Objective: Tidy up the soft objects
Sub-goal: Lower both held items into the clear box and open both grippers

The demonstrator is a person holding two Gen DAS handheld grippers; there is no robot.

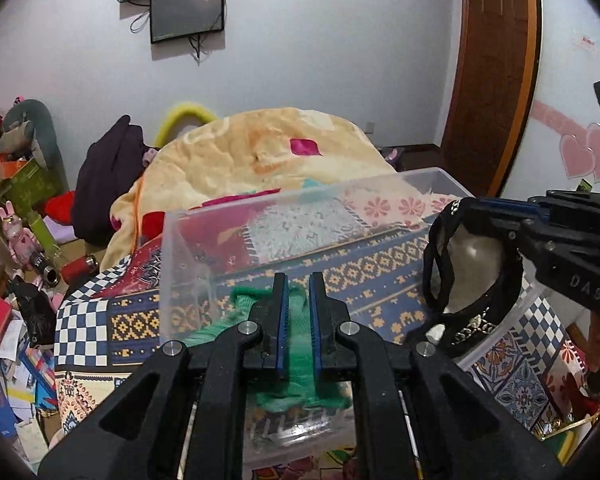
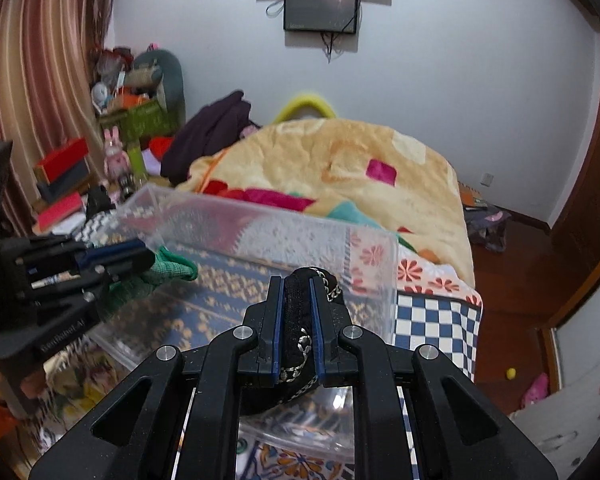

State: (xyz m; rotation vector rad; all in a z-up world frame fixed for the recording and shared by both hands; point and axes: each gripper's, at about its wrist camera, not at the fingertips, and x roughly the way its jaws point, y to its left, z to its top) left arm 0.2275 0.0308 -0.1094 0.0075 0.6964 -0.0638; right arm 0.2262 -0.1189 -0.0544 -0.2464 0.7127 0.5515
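While both grippers hang over the clear plastic bin (image 1: 188,264), each one grips a soft item.

Left gripper (image 1: 299,312) pinches a green knit cloth (image 1: 300,344) above the bin's near rim; right gripper (image 2: 296,320) clamps a black garment with chain trim (image 2: 296,332) near the bin's right wall. Bin sits on a patterned bedspread (image 1: 88,320), its interior holding nothing but the dangling pieces. A yellow quilt (image 1: 260,148) is heaped behind it.

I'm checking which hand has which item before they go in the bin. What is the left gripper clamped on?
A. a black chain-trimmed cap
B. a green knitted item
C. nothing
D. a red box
B: the left gripper is shut on the green knitted item over the clear plastic bin, while the right gripper holds the black cap.
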